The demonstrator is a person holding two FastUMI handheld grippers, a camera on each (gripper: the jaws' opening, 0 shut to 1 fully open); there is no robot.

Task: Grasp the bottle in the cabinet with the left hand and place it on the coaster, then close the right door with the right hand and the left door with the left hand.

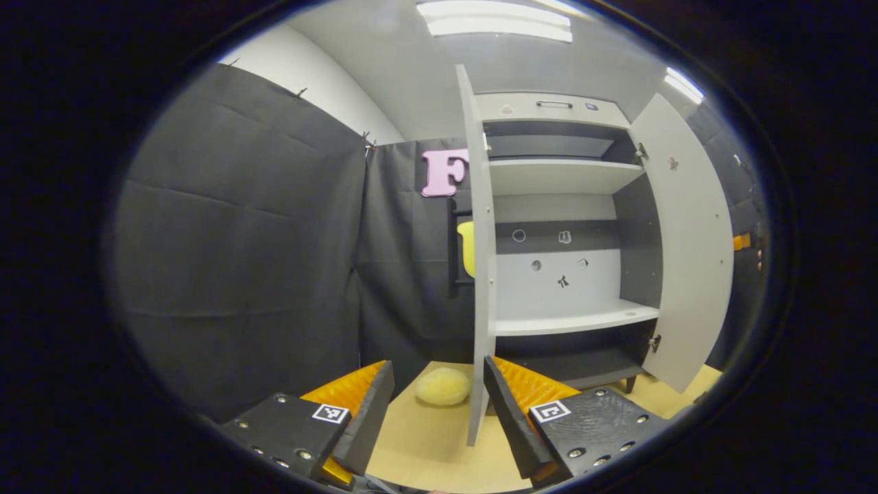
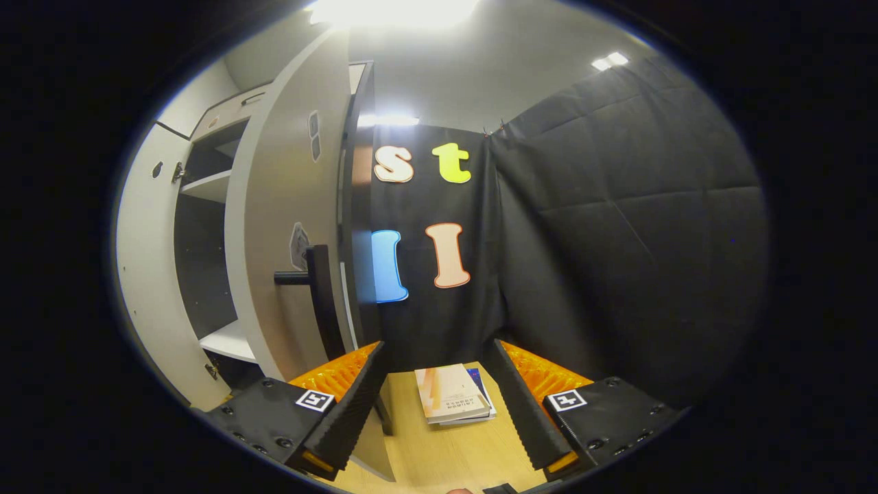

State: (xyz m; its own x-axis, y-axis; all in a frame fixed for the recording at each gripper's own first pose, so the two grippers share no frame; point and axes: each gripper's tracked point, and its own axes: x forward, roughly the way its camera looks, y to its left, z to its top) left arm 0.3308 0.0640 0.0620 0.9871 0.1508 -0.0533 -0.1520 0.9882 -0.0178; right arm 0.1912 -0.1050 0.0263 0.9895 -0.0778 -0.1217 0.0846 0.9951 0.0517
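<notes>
table [image 1: 425, 439]: wood | on it: yellow sponge [image 1: 442, 386]; books [image 2: 451, 402]

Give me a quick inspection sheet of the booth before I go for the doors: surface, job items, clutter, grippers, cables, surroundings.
Surface: light wooden tabletop, cabinet standing on it.
Job's things: left door open, seen edge-on; right door swung wide; its black handle shows in the right gripper view. Shelves bare; bottle and coaster: nothing seen.
Clutter: yellow sponge-like lump beside the left door's foot; stacked books on the table.
Grippers: left gripper open, empty, its right finger near the left door's edge; right gripper open, empty, close to the right door's outer face.
Cables: nothing seen.
Surroundings: black cloth wall, ceiling lights.
</notes>
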